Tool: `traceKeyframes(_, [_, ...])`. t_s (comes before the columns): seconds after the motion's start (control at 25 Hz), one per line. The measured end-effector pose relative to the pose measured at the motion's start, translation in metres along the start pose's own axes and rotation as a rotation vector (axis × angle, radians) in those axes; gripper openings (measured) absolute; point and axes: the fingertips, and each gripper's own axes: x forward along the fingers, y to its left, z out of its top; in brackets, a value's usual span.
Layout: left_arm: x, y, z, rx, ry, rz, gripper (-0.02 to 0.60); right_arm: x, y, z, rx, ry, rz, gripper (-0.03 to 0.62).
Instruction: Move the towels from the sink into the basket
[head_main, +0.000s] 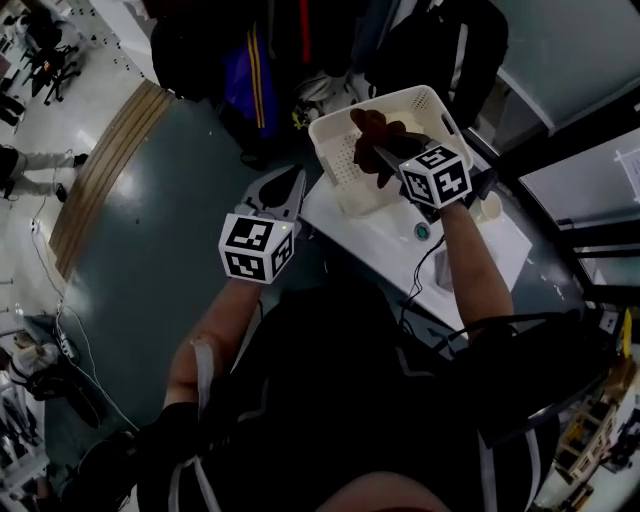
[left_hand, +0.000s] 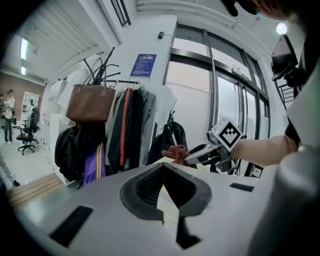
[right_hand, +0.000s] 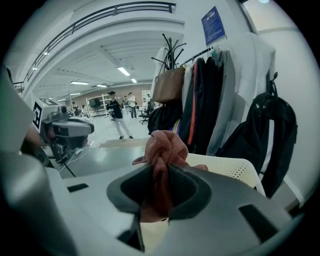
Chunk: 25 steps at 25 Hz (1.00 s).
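Observation:
A white perforated basket (head_main: 345, 150) stands on the far end of a white counter (head_main: 375, 245). My right gripper (head_main: 375, 152) hangs over the basket's opening, shut on a bunched reddish-brown towel (head_main: 372, 124). In the right gripper view the towel (right_hand: 164, 145) bulges up between the jaws, with the basket's rim (right_hand: 235, 170) just beyond. My left gripper (head_main: 288, 185) is held off the counter's left edge, away from the basket; its jaw tips meet with nothing in them (left_hand: 163, 166). It looks across at the right gripper (left_hand: 192, 156) and the towel (left_hand: 175, 151). No sink shows.
A coat rack with jackets and bags (head_main: 270, 60) stands right behind the basket, also seen as hanging coats (right_hand: 215, 100). A cable (head_main: 425, 270) and a small round green thing (head_main: 422, 232) lie on the counter. A wooden strip (head_main: 105, 170) crosses the floor at left. People (right_hand: 119, 117) stand far off.

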Motion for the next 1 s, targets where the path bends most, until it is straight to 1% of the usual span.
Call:
traceKeyframes(0.12, [0.003, 0.015, 0.001, -0.005, 0.008, 0.059, 0.008, 0.032, -0.005, -0.007, -0.042, 0.066, 0.078, 0.097])
traceKeyframes(0.24, [0.006, 0.025, -0.003, -0.012, 0.023, 0.11, 0.008, 0.06, -0.009, -0.023, -0.099, 0.138, 0.14, 0.097])
traceKeyframes(0.48, [0.0, 0.047, -0.024, -0.102, 0.062, 0.207, 0.008, 0.113, 0.001, -0.063, -0.166, 0.262, 0.262, 0.101])
traceKeyframes(0.56, [0.001, 0.051, -0.025, -0.117, 0.06, 0.236, 0.008, 0.125, 0.003, -0.078, -0.181, 0.31, 0.298, 0.104])
traceKeyframes(0.68, [0.004, 0.049, -0.024, -0.109, 0.055, 0.266, 0.008, 0.136, -0.002, -0.101, -0.224, 0.381, 0.309, 0.106])
traceKeyframes(0.76, [-0.001, 0.049, -0.025, -0.117, 0.059, 0.278, 0.008, 0.145, -0.002, -0.109, -0.231, 0.407, 0.305, 0.106])
traceKeyframes(0.92, [-0.014, 0.054, -0.028, -0.076, 0.08, 0.307, 0.008, 0.165, -0.004, -0.116, -0.161, 0.432, 0.273, 0.11])
traceKeyframes(1.0, [-0.019, 0.054, -0.03, -0.082, 0.076, 0.32, 0.008, 0.168, -0.006, -0.12, -0.156, 0.44, 0.258, 0.115])
